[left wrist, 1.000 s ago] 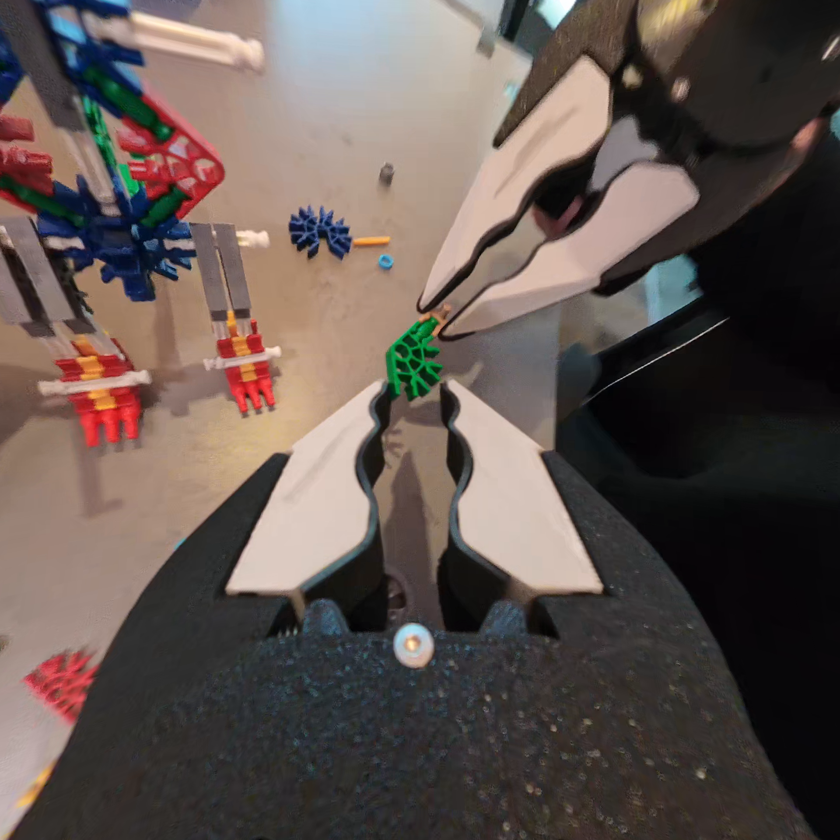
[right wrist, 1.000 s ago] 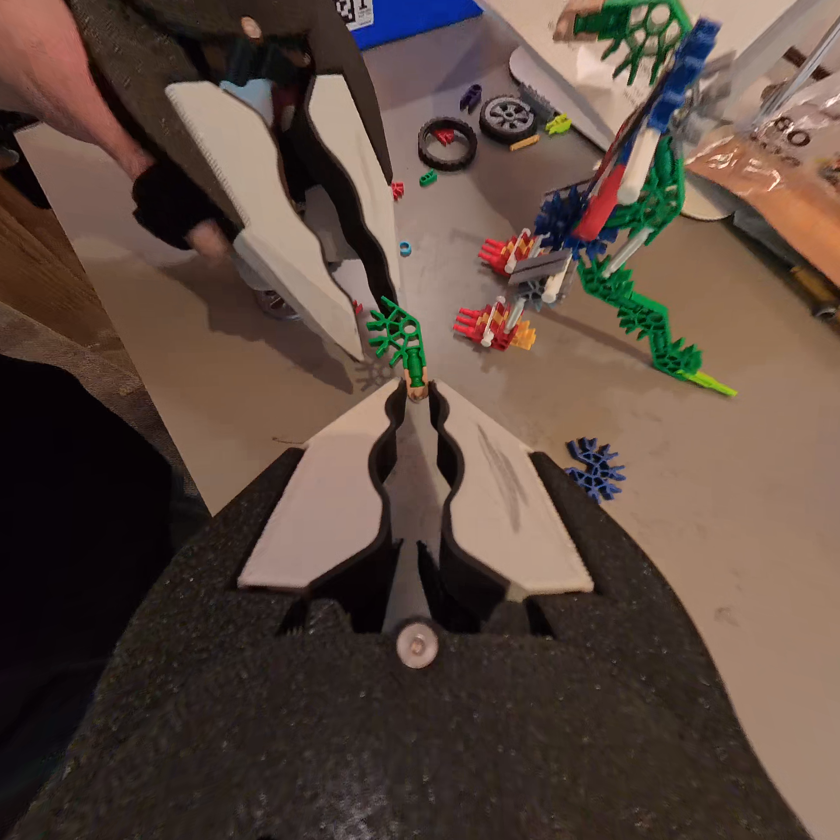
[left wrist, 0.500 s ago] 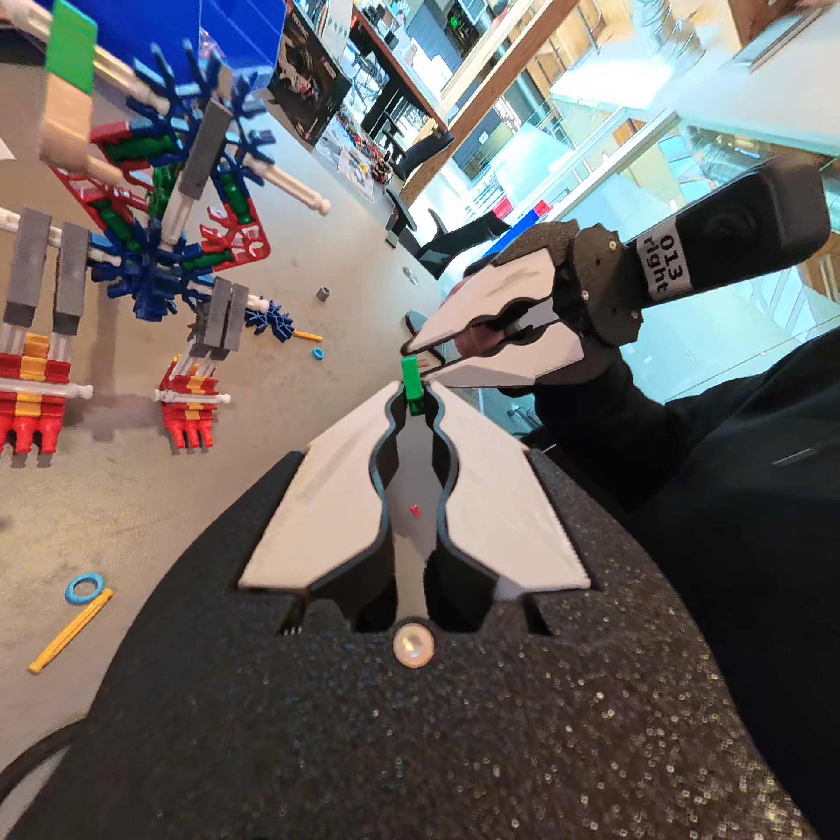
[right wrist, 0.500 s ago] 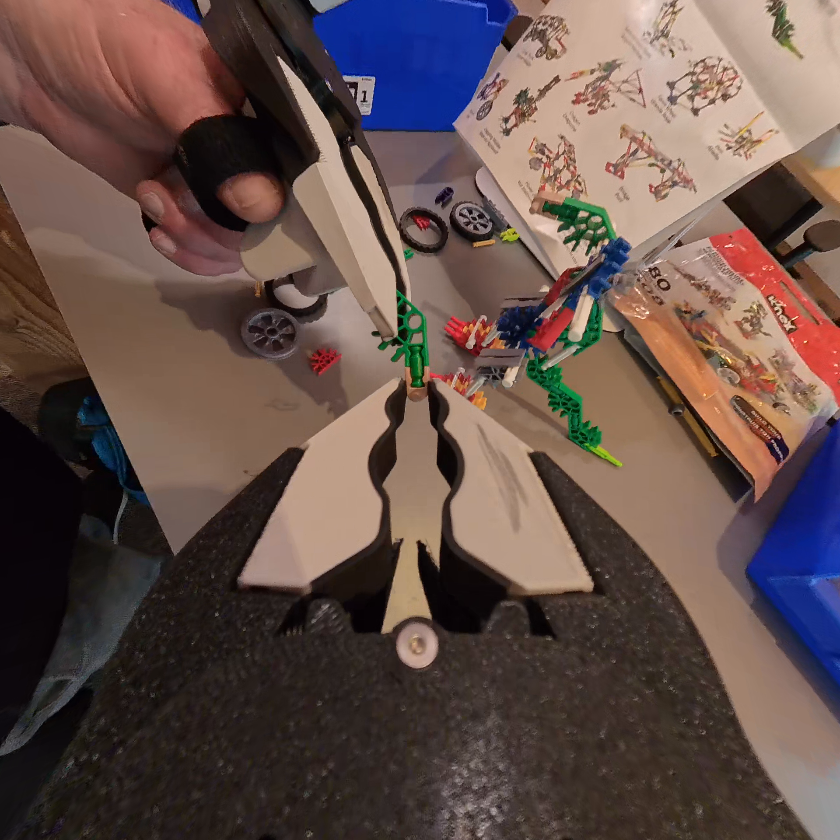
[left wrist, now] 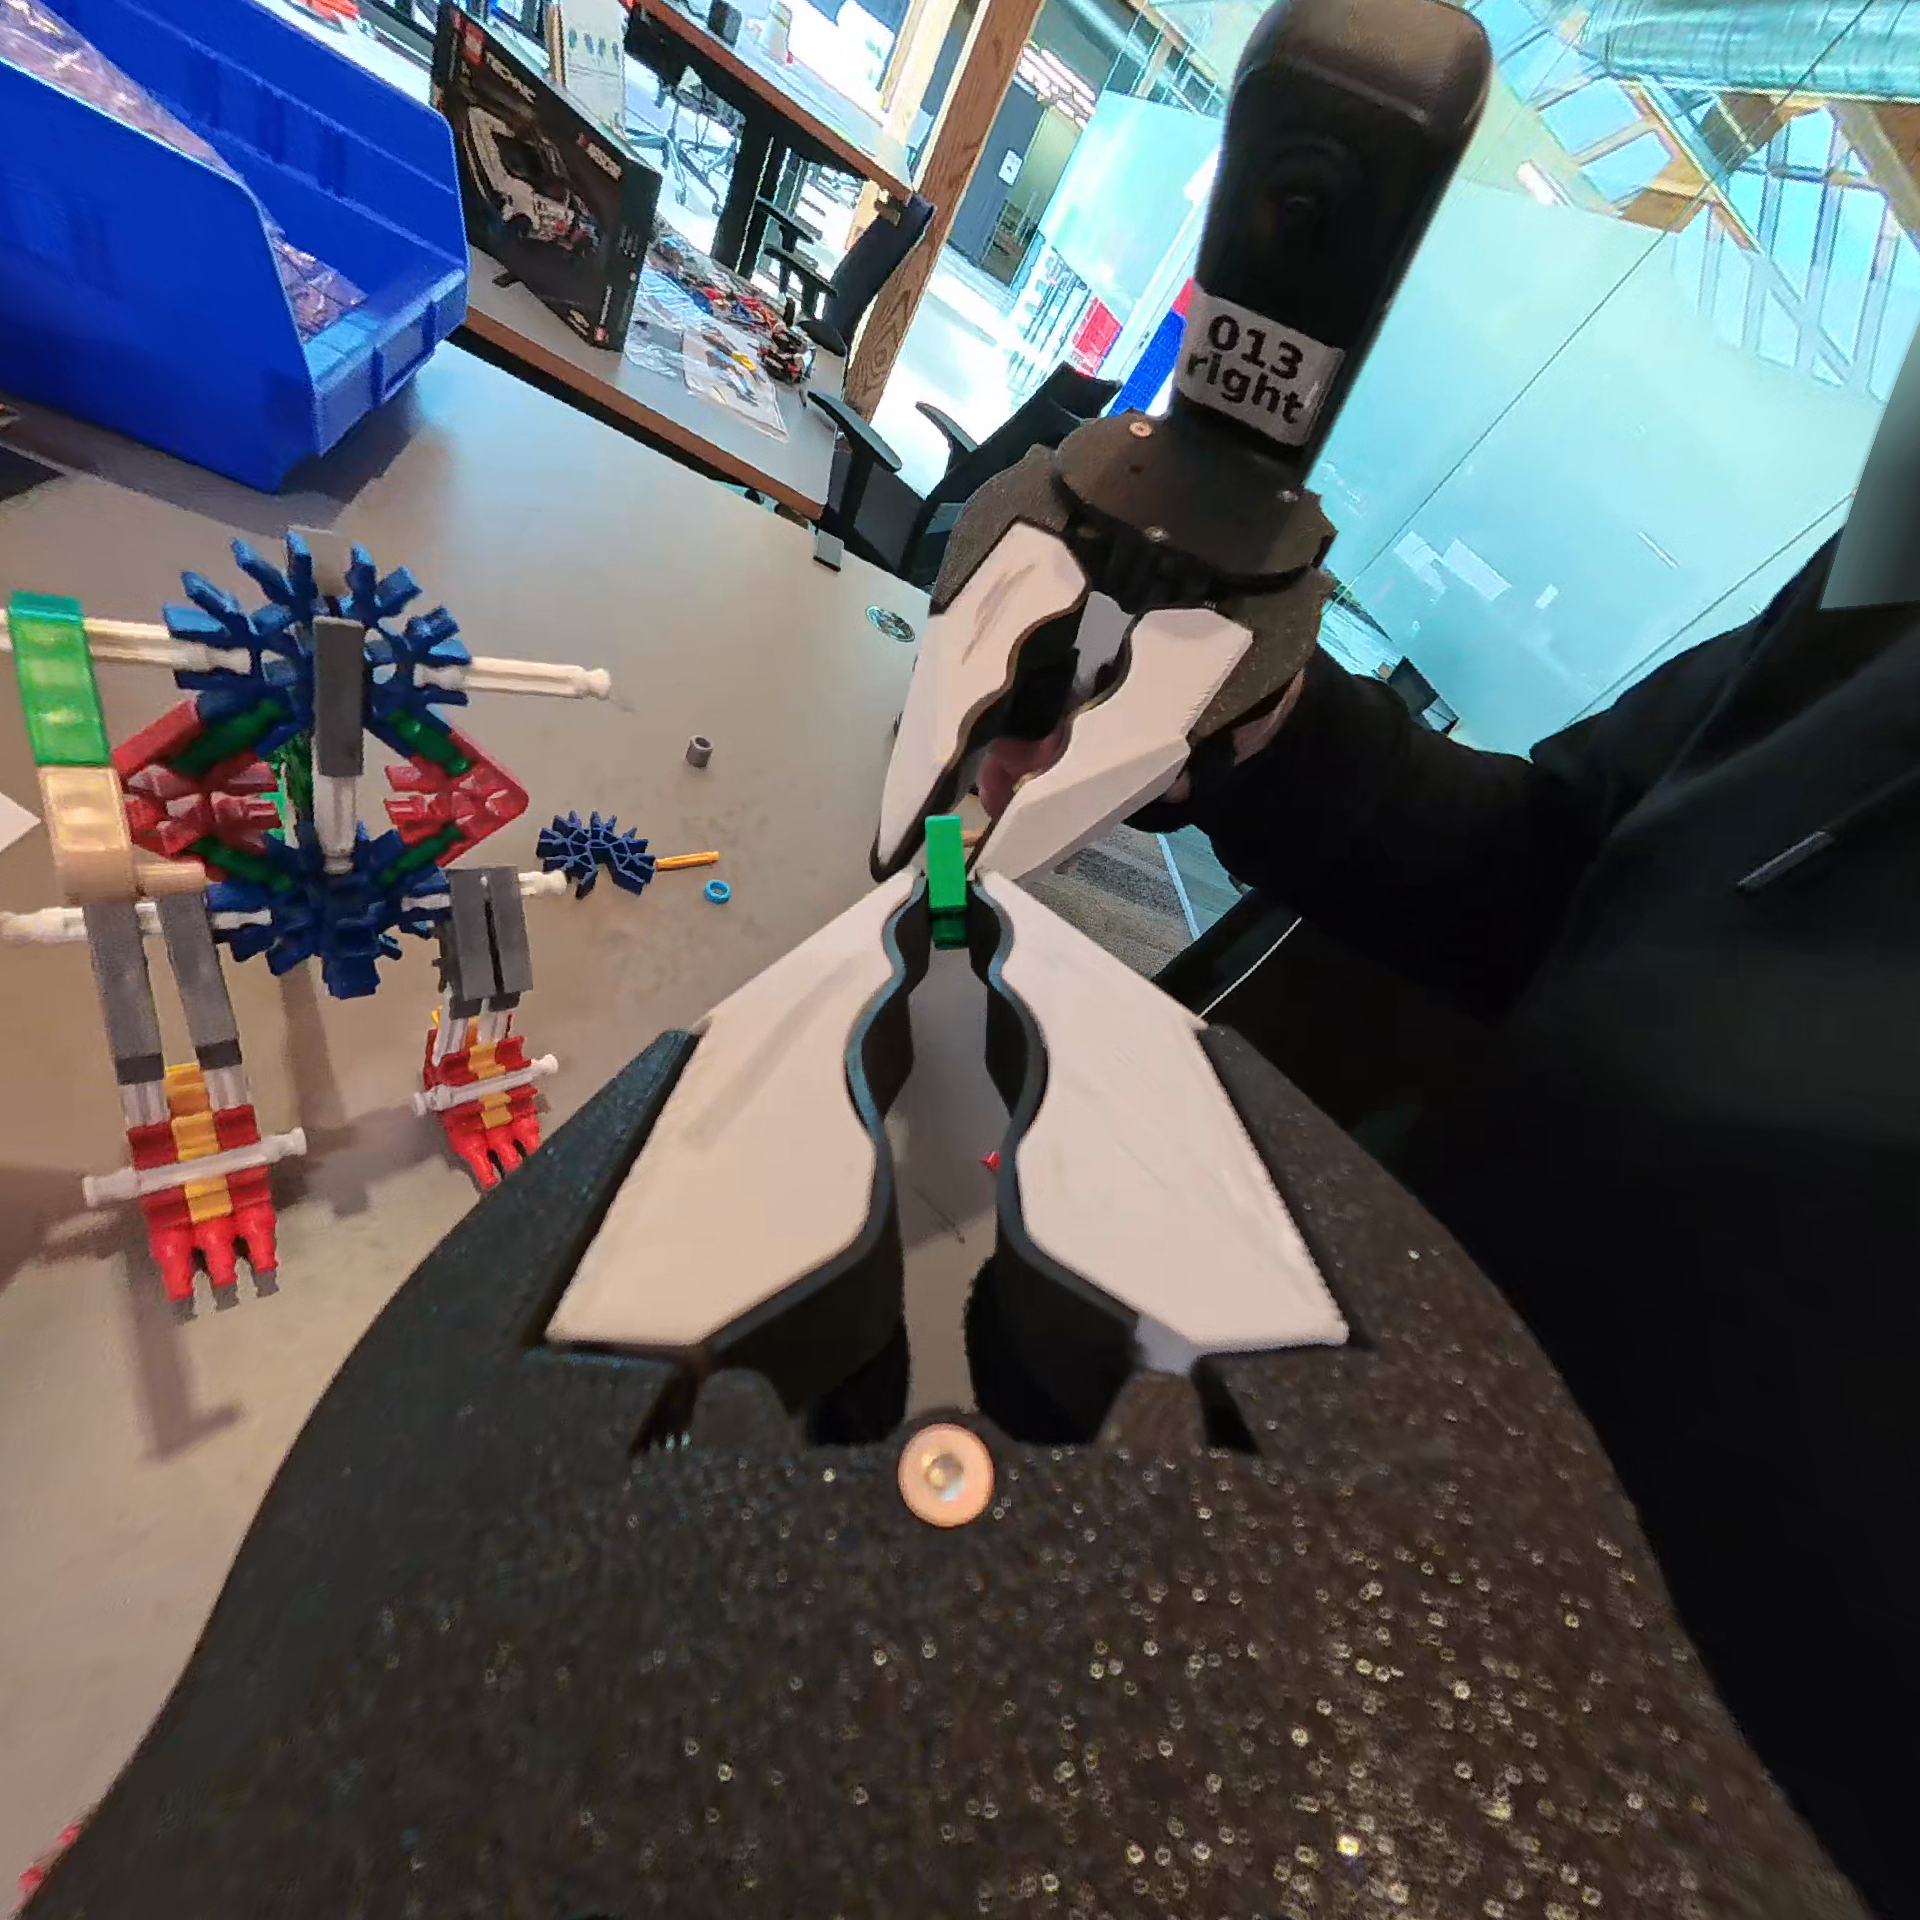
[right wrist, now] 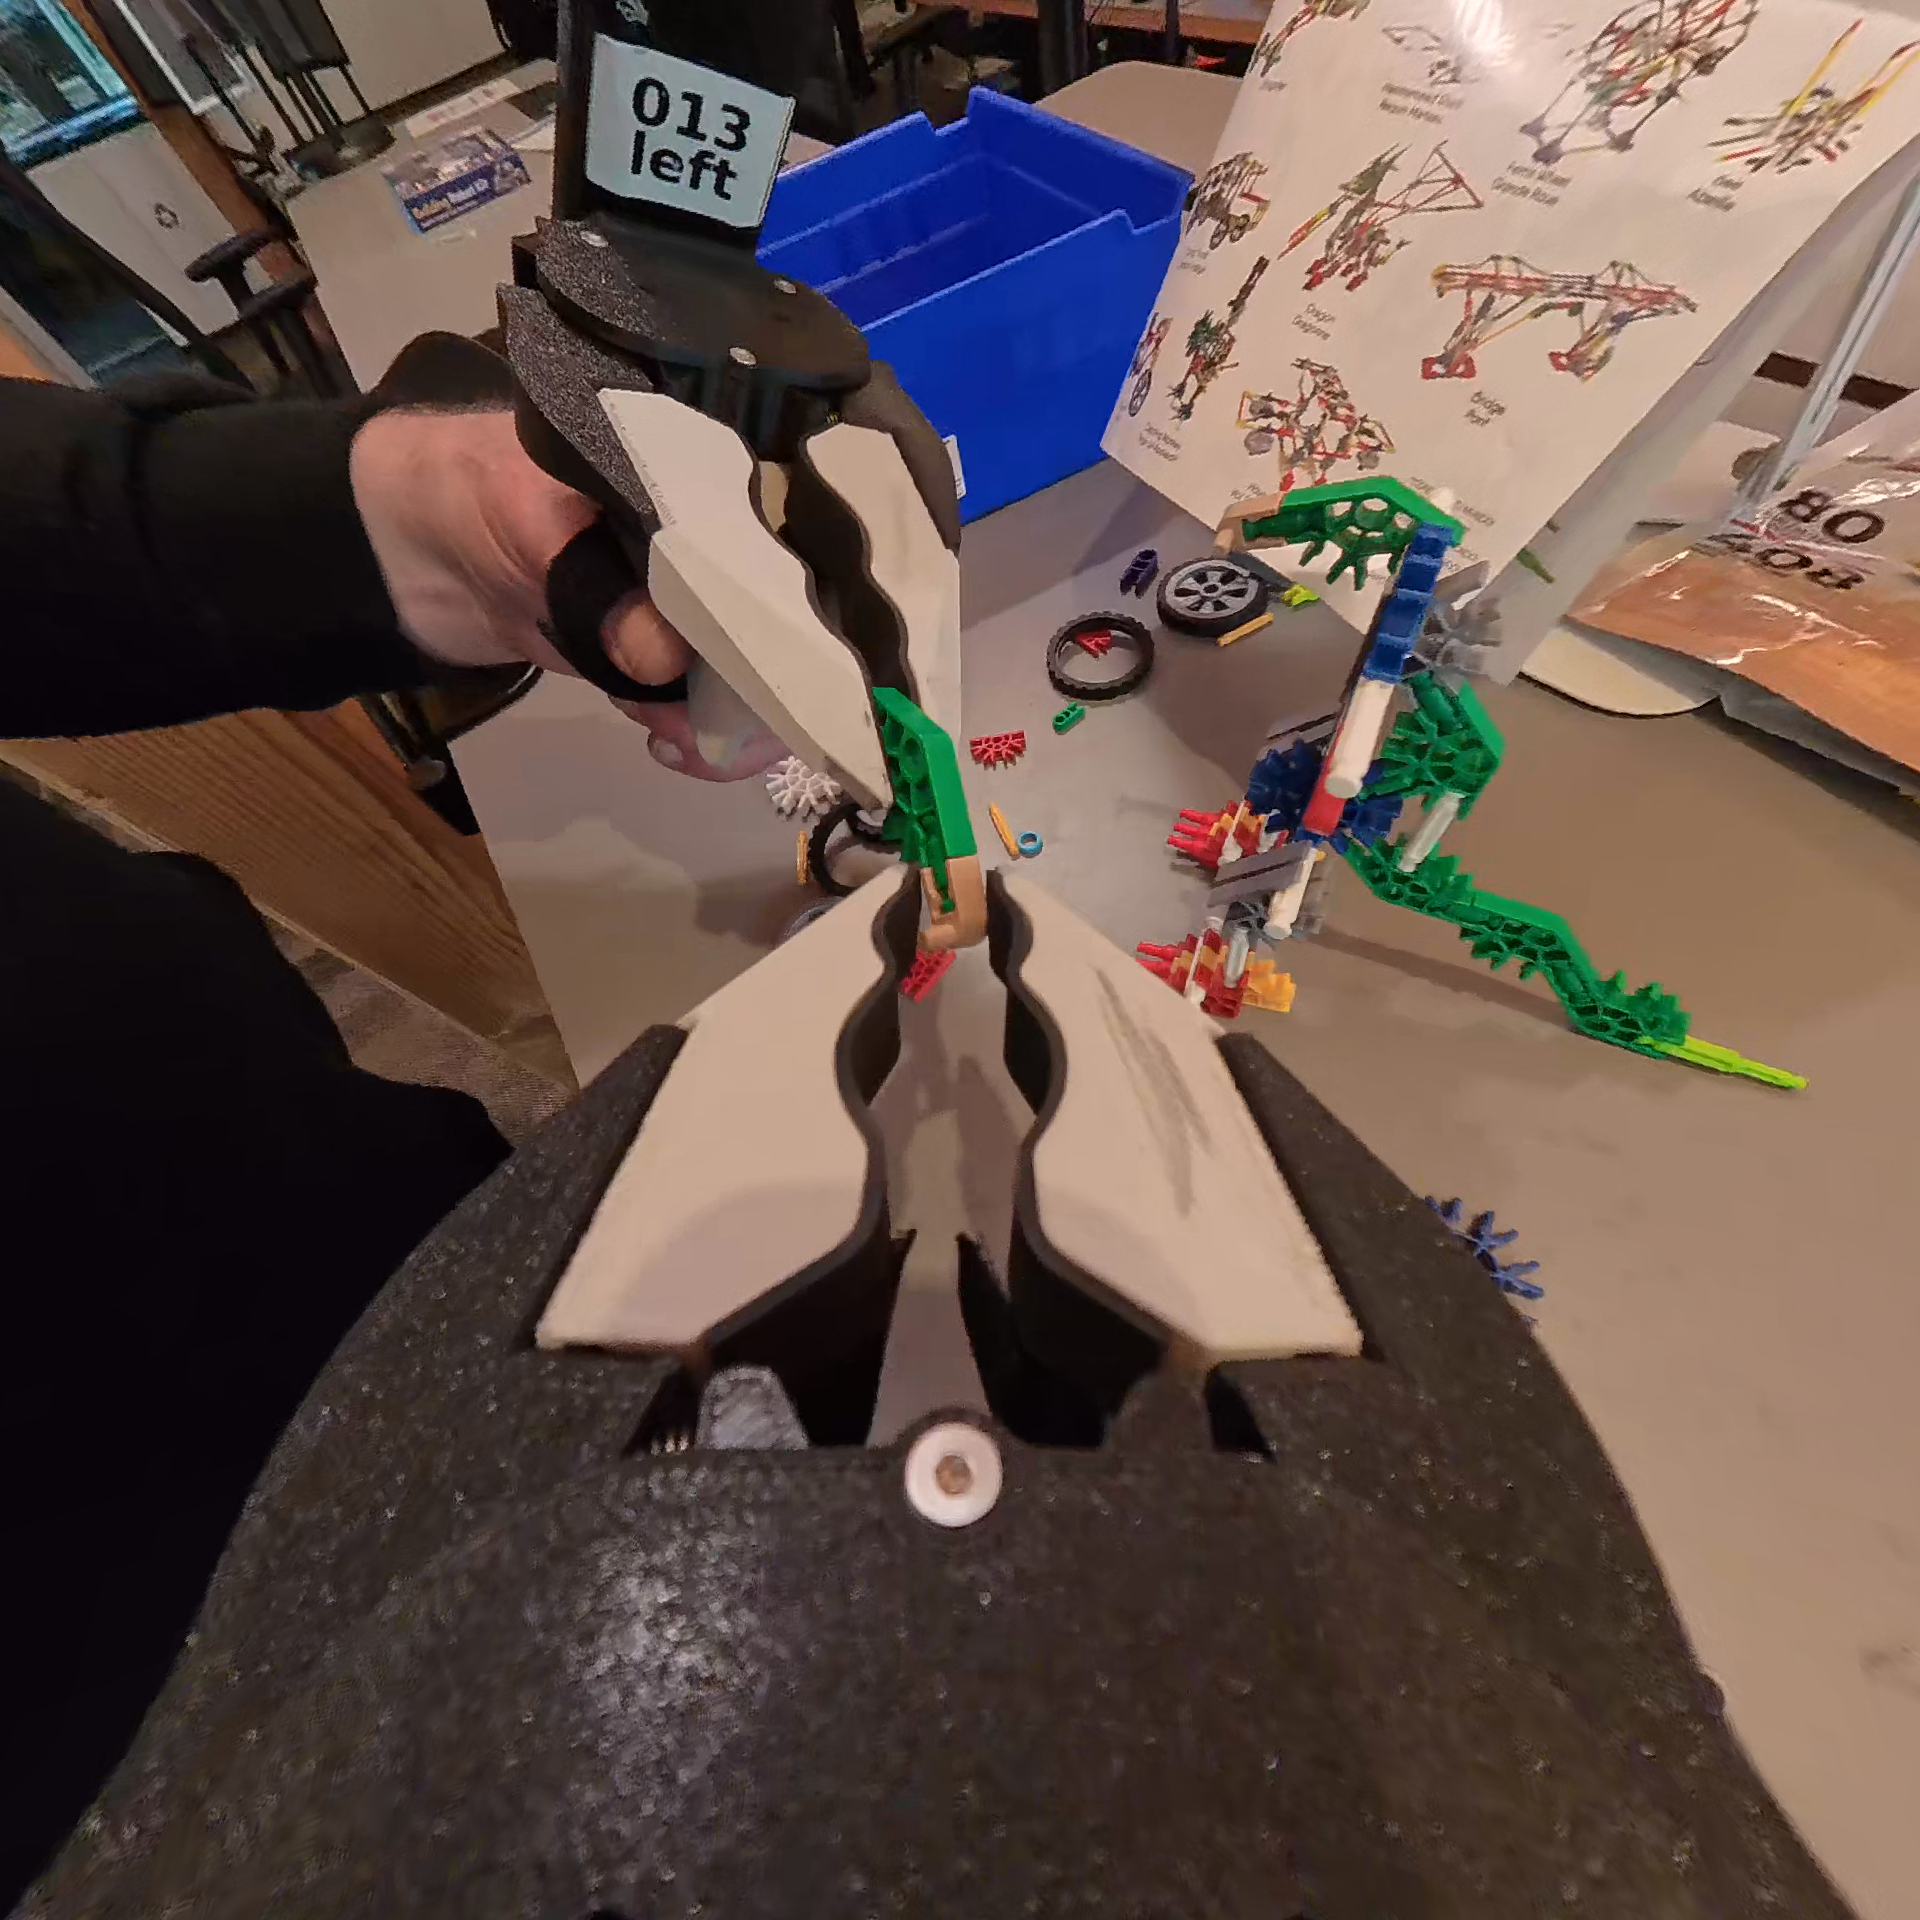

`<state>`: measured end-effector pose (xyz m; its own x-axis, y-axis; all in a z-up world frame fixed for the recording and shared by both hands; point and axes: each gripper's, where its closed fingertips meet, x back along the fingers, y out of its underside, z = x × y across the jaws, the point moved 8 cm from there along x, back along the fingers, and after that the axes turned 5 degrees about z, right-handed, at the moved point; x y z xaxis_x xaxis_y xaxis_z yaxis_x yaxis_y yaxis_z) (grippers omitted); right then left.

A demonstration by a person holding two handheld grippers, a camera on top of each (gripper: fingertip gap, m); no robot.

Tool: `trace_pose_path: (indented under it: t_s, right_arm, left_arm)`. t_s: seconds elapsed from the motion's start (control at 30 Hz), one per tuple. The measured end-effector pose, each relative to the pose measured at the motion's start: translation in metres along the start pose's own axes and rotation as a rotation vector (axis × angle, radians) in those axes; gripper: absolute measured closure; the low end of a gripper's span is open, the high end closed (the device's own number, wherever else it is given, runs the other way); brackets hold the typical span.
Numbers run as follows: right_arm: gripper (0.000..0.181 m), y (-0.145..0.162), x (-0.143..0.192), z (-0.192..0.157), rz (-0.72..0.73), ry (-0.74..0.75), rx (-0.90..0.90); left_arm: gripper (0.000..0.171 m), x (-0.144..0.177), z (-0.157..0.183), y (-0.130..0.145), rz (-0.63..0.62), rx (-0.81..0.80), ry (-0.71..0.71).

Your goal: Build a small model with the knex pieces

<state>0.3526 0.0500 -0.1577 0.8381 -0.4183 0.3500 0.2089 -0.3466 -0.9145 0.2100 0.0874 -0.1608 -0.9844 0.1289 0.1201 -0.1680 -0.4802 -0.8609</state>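
A flat green fan-shaped connector [right wrist: 920, 779] with a tan clip [right wrist: 961, 904] on its end is held in the air between both grippers. My right gripper [right wrist: 948, 891] is shut on the tan clip. My left gripper [left wrist: 945, 896] is shut on the green connector [left wrist: 943, 883], which shows edge-on there. In the right wrist view the left gripper [right wrist: 902, 764] comes in from the upper left, held by a hand. In the left wrist view the right gripper [left wrist: 940, 857] points down at mine. A rod-and-connector dinosaur model [right wrist: 1403, 779] stands on the grey table [right wrist: 1558, 1299].
The model also shows in the left wrist view [left wrist: 312, 831]. A blue bin [right wrist: 987, 281], a propped picture sheet [right wrist: 1507, 208], a parts bag [right wrist: 1766, 603], a wheel [right wrist: 1210, 592], a tyre [right wrist: 1099, 655] and loose small parts lie behind. A blue snowflake connector [left wrist: 597, 852] lies near the model. Both grippers' tips are close together, under 4 cm apart.
Both grippers have risen and tilted from looking down at the table to a more level view. The green connector stays held by both and now shows edge-on in the left view.
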Motion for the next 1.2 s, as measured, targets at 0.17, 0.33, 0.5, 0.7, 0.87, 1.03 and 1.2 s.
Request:
trace_pose_path:
  t_s: [0.17,0.33,0.5,0.7,0.87,1.03,1.2]
  right_arm:
    - [0.169,0.001,-0.002,0.005,0.022,0.001,-0.040]
    - [0.169,0.016,-0.003,0.016,-0.010,0.042,-0.122]
    - [0.169,0.048,-0.016,0.020,-0.139,0.021,-0.216]
    - [0.168,0.074,-0.034,0.023,-0.241,0.020,-0.276]
    - [0.147,0.070,-0.028,0.027,-0.279,0.058,-0.223]
    - [0.165,0.012,0.007,0.036,-0.190,0.167,-0.020]
    - [0.163,-0.056,-0.003,0.050,-0.112,0.133,0.220]
  left_arm:
    - [0.160,0.004,-0.006,-0.001,0.042,0.019,-0.046]
    - [0.151,0.023,-0.026,0.000,0.097,0.079,-0.196]
    - [0.146,0.035,-0.046,-0.001,0.212,0.232,-0.250]
    - [0.146,0.037,-0.062,-0.002,0.342,0.369,-0.205]
    - [0.148,0.037,-0.071,-0.004,0.417,0.455,-0.151]
    - [0.152,0.035,-0.077,-0.005,0.435,0.469,-0.139]
    - [0.155,0.030,-0.080,-0.005,0.431,0.478,-0.126]
